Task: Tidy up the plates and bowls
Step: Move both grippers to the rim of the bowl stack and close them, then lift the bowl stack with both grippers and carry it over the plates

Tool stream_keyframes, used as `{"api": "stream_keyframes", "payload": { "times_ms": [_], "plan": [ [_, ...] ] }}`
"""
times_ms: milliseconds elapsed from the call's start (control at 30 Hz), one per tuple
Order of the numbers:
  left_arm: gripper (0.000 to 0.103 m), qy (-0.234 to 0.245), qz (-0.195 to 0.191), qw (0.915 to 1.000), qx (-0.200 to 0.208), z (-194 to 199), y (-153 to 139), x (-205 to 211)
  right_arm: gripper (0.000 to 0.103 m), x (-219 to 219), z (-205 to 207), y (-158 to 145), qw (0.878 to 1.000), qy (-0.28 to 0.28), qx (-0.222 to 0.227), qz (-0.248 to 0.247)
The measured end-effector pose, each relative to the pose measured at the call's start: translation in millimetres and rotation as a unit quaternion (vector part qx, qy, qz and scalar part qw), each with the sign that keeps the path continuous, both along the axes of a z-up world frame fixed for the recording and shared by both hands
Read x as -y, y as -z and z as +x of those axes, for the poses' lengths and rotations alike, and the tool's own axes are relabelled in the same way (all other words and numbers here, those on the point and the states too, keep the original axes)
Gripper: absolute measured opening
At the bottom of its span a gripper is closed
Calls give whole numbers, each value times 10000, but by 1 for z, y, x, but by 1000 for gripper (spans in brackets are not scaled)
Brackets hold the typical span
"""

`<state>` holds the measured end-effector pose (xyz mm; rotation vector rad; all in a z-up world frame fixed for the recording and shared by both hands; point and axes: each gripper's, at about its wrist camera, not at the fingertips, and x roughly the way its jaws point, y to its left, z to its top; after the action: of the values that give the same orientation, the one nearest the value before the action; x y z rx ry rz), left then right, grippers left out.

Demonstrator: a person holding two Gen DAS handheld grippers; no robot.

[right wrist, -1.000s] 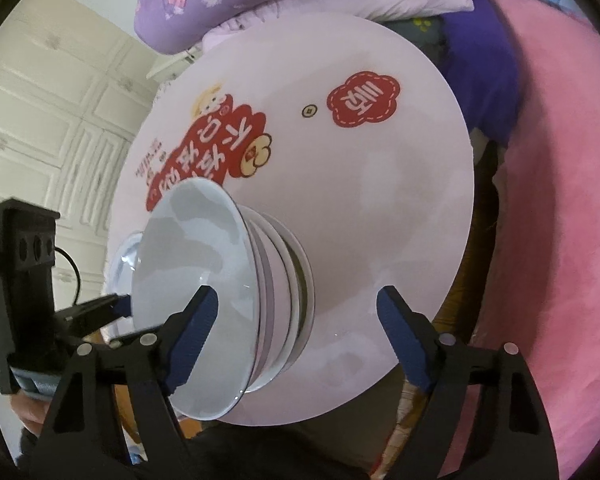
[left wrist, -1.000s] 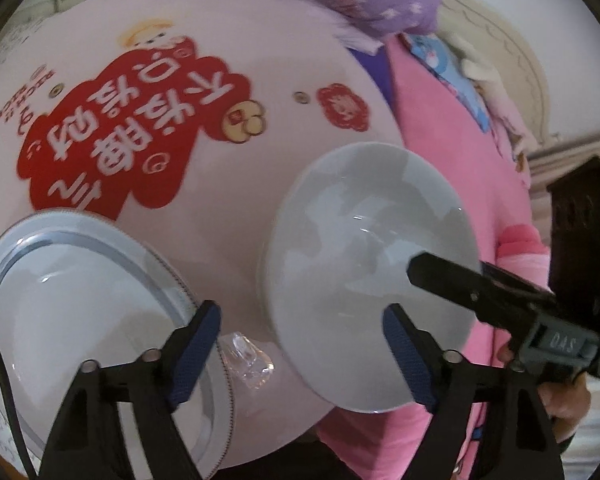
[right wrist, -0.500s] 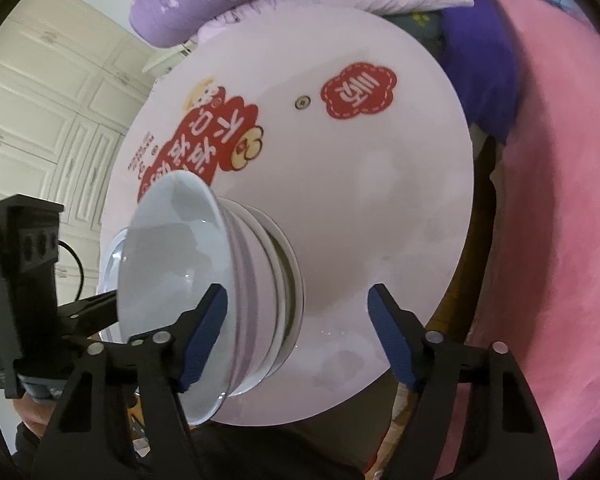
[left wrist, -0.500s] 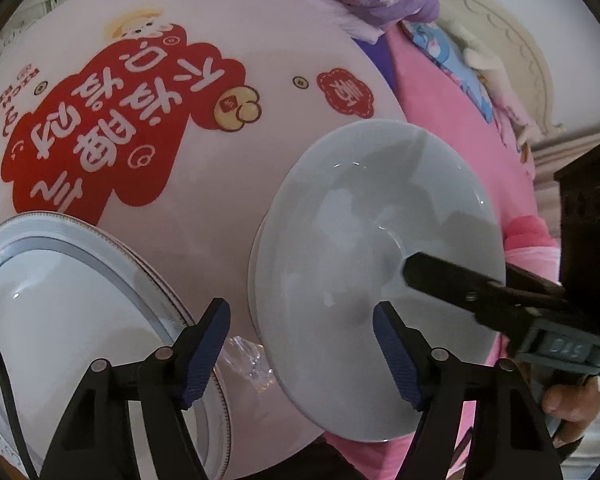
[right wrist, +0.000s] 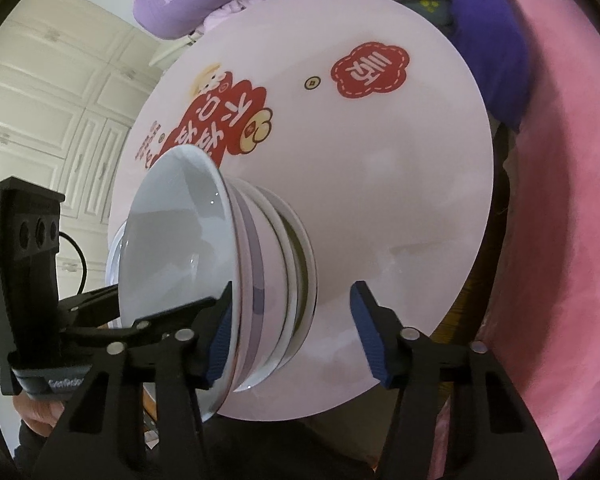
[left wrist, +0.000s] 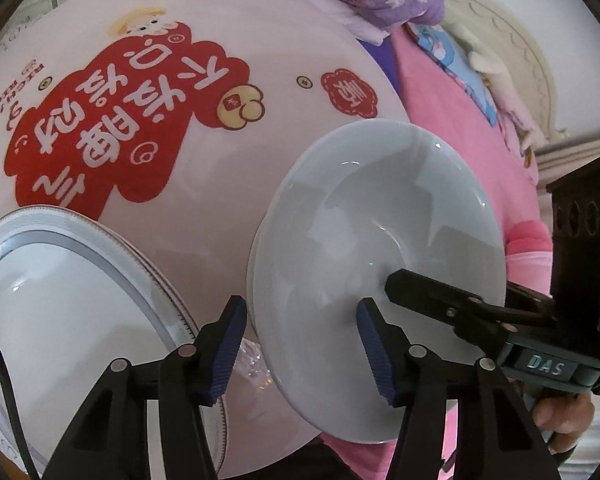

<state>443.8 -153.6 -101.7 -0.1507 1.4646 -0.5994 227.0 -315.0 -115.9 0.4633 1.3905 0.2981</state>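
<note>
Both tongs have just been closing, one from each side, on the rim of the top bowl [left wrist: 376, 248] of the stack; left tongs [left wrist: 300, 348] and right tongs [right wrist: 290, 334] straddle it, pads not visibly pressing; next, I judge, finish clamping, then lift level.

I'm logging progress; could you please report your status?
Left gripper and right gripper open, jaws just been closing, rim of top bowl between each pair. It tops the stack. Plate beside, clear.
</note>
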Motion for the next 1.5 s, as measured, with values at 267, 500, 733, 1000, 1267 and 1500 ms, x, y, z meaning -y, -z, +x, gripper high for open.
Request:
{"api": "stream_keyframes", "payload": {
  "times_ms": [267, 500, 733, 1000, 1267, 1500],
  "plan": [
    [41, -138, -67, 9998, 103, -5, -3, -5, 35, -5, -3, -4, 9999, 55, 151, 1],
    [36, -206, -20, 9997, 156, -7, -9, -11, 34, -7, -4, -7, 9997, 93, 177, -134],
    [35, -182, -29, 9997, 157, -9, -11, -11, 33, -6, -5, -8, 9996, 104, 179, -173],
    [34, -149, -102, 9996, 207, -6, -18, -11, 33, -3, -5, -17, 9994, 130, 245, -220],
    [35, -179, -136, 9991, 355, -4, -41, -23, 33, -14, 0, -40, 9989, -5, 387, -276],
    [35, -315, -128, 9984, 442, -3, -69, -54, 33, -41, 11, -65, 9980, -286, 465, -311]
  ]
}}
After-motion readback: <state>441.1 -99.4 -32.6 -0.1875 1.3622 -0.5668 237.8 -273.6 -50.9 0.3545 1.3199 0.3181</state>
